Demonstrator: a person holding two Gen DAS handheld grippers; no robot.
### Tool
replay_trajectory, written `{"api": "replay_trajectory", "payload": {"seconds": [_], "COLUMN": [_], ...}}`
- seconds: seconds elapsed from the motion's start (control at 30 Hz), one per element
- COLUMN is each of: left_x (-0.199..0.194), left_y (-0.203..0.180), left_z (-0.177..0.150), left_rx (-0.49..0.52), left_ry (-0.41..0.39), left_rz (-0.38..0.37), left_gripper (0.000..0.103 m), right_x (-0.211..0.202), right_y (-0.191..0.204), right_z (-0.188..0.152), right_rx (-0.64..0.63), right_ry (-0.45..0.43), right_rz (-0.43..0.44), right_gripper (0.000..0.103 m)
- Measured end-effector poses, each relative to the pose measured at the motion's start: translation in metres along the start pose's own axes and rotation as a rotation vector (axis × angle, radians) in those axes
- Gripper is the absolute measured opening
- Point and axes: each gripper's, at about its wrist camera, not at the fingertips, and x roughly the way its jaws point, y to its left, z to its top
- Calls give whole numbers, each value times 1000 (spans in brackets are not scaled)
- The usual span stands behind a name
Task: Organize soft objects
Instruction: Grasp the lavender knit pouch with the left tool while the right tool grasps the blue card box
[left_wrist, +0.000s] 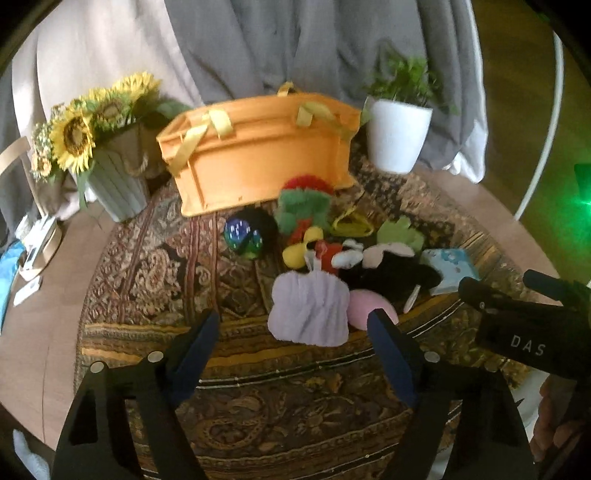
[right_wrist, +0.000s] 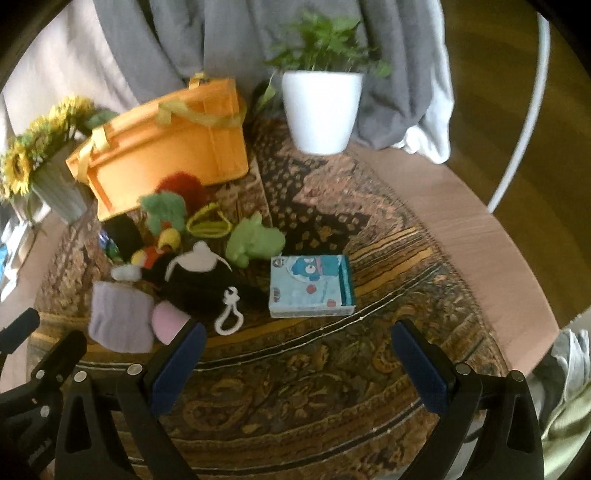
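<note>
Left gripper (left_wrist: 293, 325): held low over the patterned rug (left_wrist: 236, 387), fingers spread wide, nothing between them; aimed at the lilac plush (left_wrist: 308, 310), which lies just beyond the fingertips. Right gripper (right_wrist: 297, 334): same low, level attitude, fingers equally wide apart and empty, facing the light-blue cartoon-print cloth book (right_wrist: 310, 286); its body enters the left view at the right edge. Soft objects, heaped together on the rug before the orange fabric storage box (left_wrist: 258, 155): lilac plush; pink plush (left_wrist: 364, 306), partly covered by the lilac one; black plush with white keyring loop (right_wrist: 229, 314); yellow-and-red plush (left_wrist: 306, 249); green plush (right_wrist: 255, 240); shaggy green plush (left_wrist: 303, 210); red fuzzy plush (left_wrist: 308, 182), largely hidden behind it; black plush with glittery eyes (left_wrist: 245, 232). Individual shapes are blurred, identities uncertain. Box interior not visible. Flanking: sunflower pot (left_wrist: 110, 177), white planter (left_wrist: 397, 136). Holder's hand cut off at the frame's lower right.
</note>
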Motion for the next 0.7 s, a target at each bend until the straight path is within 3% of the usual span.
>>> {"api": "replay_trajectory", "payload": {"seconds": [0.3, 0.7], "left_x": [34, 60], "left_y": [-9, -13], "left_z": [3, 6], "left_rx": [-37, -35], "left_ry": [90, 132], "left_rz": [52, 63], "left_gripper": [79, 72], "right_x": [38, 67], "right_y": [-10, -12], "right_z": [11, 18], "right_rx": [-13, -15], "right_ry": [57, 102], "right_rz": [24, 21], "right_gripper": [101, 101]}}
